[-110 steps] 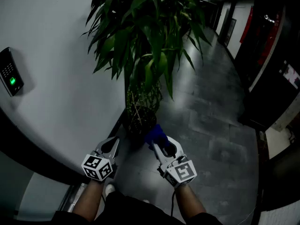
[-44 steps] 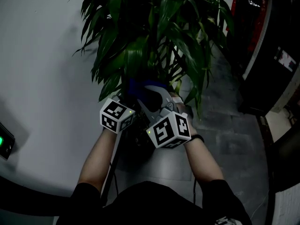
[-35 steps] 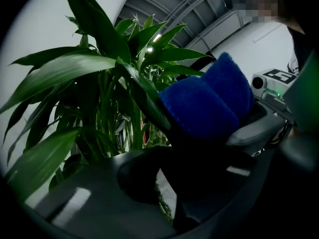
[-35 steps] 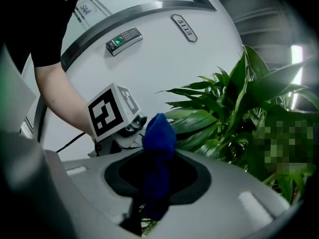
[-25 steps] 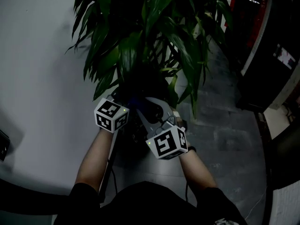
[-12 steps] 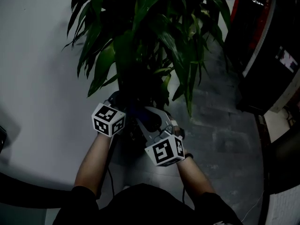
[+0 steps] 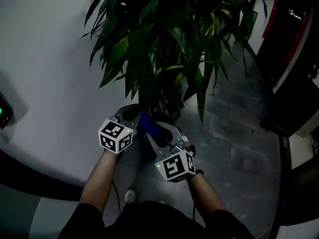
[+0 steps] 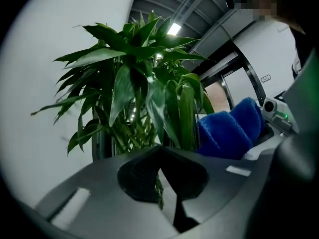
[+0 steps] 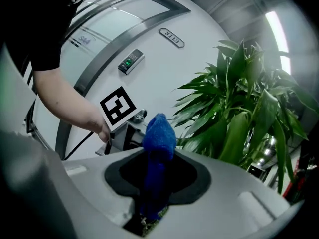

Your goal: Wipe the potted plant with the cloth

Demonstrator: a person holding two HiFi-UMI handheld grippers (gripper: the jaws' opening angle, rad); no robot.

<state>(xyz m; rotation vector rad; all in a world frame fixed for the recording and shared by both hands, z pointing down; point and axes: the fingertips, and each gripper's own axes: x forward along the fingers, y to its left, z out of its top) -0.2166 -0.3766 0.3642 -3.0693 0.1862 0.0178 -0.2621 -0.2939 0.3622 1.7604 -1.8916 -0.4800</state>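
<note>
The potted plant [image 7: 164, 49] has long dark green leaves and stands against the white wall; foliage and my grippers hide its pot. My left gripper [image 7: 133, 112] sits under the lower leaves and is shut on a thin leaf tip [image 8: 158, 193] that hangs between its pads. My right gripper [image 7: 149, 129] is just to its right, shut on a blue cloth [image 7: 148, 123]. The cloth [image 9: 158, 133] sticks up out of the right gripper [image 9: 157, 171]. In the left gripper view the cloth [image 8: 229, 133] shows beside the leaves, right of the left gripper [image 8: 160, 156].
A curved white wall [image 7: 45, 73] is at the left, with a keypad [image 7: 4, 111] showing a green light. Grey tiled floor [image 7: 234, 138] stretches to the right, bordered by dark panels [image 7: 299, 68]. A shoe [image 7: 129, 196] is below the grippers.
Both grippers were up in the foliage 1.8 s ago and have come down to the lowest leaves. The right gripper has kept the cloth throughout.
</note>
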